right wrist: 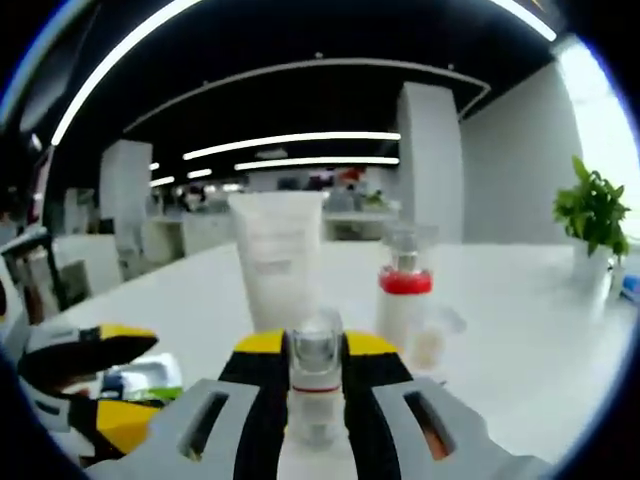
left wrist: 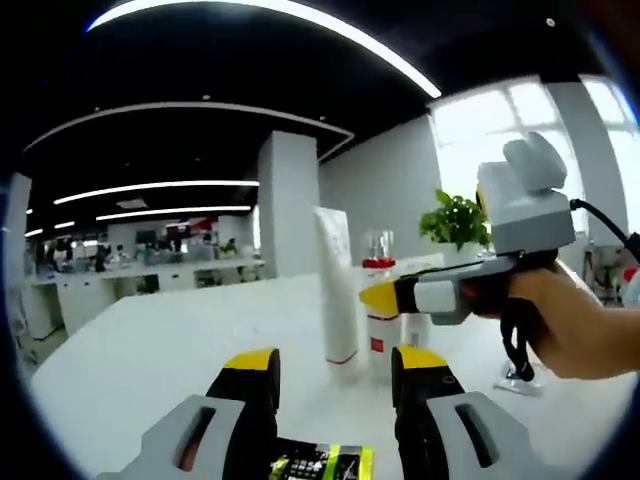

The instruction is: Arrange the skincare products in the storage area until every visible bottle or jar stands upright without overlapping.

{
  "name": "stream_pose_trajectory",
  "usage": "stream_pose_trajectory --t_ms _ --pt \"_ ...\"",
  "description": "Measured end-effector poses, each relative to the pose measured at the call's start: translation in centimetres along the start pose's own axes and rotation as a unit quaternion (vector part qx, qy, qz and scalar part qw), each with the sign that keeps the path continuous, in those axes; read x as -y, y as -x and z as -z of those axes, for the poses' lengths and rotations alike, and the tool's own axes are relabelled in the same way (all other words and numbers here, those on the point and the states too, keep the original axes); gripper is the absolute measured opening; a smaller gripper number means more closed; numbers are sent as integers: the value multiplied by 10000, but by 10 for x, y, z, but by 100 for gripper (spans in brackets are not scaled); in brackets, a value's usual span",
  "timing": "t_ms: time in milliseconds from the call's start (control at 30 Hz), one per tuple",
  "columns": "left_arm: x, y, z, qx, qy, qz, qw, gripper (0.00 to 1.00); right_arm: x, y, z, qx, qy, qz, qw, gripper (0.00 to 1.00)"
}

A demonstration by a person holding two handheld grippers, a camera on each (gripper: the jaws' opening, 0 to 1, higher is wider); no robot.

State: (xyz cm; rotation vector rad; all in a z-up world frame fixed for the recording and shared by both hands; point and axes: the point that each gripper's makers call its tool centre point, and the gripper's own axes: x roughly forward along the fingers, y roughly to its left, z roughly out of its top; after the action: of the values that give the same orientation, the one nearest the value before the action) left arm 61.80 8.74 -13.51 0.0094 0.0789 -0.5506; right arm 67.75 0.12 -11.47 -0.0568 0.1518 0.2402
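Gripping a clear bottle (right wrist: 315, 385), right gripper (right wrist: 315, 350) fingers closed.

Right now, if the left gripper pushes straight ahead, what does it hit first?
Probably the white tube, standing upright just ahead of the left gripper; the red-banded bottle is beside it, and depth is unclear.

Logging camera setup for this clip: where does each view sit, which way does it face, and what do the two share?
Left gripper view: rides the left gripper, looking across the white table at the upright white tube; the right gripper, held in a hand, enters from the right.
Right gripper view: rides the right gripper, jaws closed on a small clear bottle, facing the tube and red-collared bottle; the left gripper shows at left.
Shared: tube, red-collared bottle, potted plant, table.
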Motion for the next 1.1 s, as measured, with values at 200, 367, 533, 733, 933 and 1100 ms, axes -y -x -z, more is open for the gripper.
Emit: stream_pose_trajectory --t_ms 200,367,533,733,933,1100 --pt "2 -2 2 10 0 55 10000 45 -1 0 -1 -19 79 -37 10000 19" --pt "8 -3 2 -32 -249 82 9997 45 -1 1 -3 -30 184 -59 9998 31" --pt "17 -2 1 -64 -682 105 9976 45 0 6 -9 78 251 -82 9996 33" --pt "20 -3 1 -75 -742 177 9971 48 -7 23 -18 345 349 -429 9979 44" --pt "15 -3 4 -114 -706 87 9974 48 -3 63 -35 978 283 -942 9903 46" --pt "12 -9 17 -265 -877 -20 9958 47 3 94 -30 1196 322 -1236 9846 45"
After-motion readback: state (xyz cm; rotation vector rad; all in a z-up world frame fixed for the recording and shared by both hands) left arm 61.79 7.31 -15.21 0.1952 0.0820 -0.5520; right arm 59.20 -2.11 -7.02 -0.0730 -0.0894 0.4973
